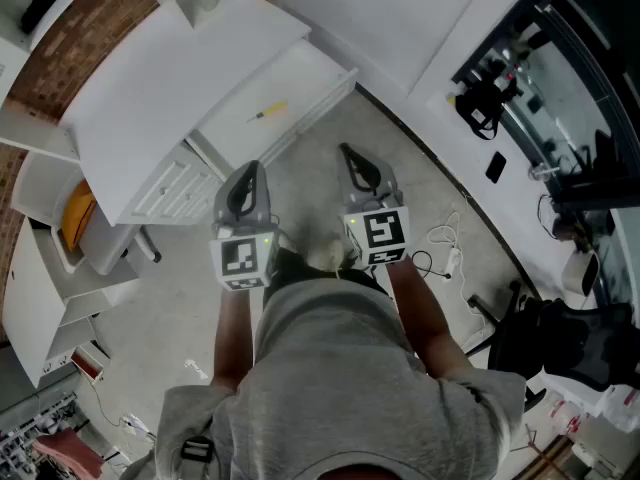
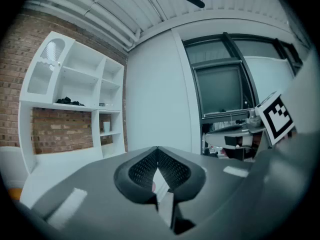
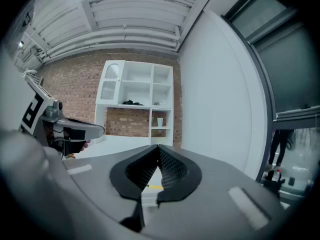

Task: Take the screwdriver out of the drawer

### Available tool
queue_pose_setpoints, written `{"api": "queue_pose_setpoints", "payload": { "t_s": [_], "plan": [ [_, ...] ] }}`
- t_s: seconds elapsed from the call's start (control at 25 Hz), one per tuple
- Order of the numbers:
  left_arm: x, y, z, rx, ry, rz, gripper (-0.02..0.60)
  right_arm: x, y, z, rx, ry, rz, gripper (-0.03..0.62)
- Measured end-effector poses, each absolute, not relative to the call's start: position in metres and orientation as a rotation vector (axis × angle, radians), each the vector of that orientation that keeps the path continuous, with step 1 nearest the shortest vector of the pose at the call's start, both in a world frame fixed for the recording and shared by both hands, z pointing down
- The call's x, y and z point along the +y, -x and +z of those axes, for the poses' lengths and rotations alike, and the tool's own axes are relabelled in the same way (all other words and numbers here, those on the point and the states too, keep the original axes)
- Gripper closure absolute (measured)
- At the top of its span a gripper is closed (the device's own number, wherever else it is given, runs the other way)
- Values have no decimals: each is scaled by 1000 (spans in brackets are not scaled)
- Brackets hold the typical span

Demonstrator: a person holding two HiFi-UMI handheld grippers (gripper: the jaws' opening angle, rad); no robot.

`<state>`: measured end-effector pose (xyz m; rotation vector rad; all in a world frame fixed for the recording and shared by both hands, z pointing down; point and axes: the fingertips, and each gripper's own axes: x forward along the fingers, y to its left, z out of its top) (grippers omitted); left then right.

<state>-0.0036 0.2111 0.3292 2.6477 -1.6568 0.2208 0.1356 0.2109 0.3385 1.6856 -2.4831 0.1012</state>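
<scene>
A screwdriver (image 1: 268, 114) with a yellow handle lies in the open white drawer (image 1: 310, 68), which is pulled out from a white desk (image 1: 150, 88). Both grippers are held level in front of the person, short of the drawer. My left gripper (image 1: 252, 166) is shut and empty; its tips meet in the left gripper view (image 2: 157, 149). My right gripper (image 1: 346, 150) is also shut with nothing in it (image 3: 158, 147). A sliver of yellow shows low through its jaw gap. Each gripper appears at the edge of the other's view.
A white shelf unit (image 3: 135, 104) stands against a brick wall behind the desk. A seat with a yellow cushion (image 1: 76, 218) is at the left. Cables (image 1: 445, 243) lie on the grey floor, and a black office chair (image 1: 560, 338) stands at the lower right.
</scene>
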Motion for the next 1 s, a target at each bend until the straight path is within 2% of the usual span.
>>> {"api": "queue_pose_setpoints", "payload": {
  "t_s": [0.52,1.0],
  "plan": [
    [190,5,338,-1718,-2574,265,569,181,-124,354,-2531,-1528,132,591],
    [80,45,383,-1727,-2454,311,569,64,-81,403,-2487,-1351,160,591]
  ]
}}
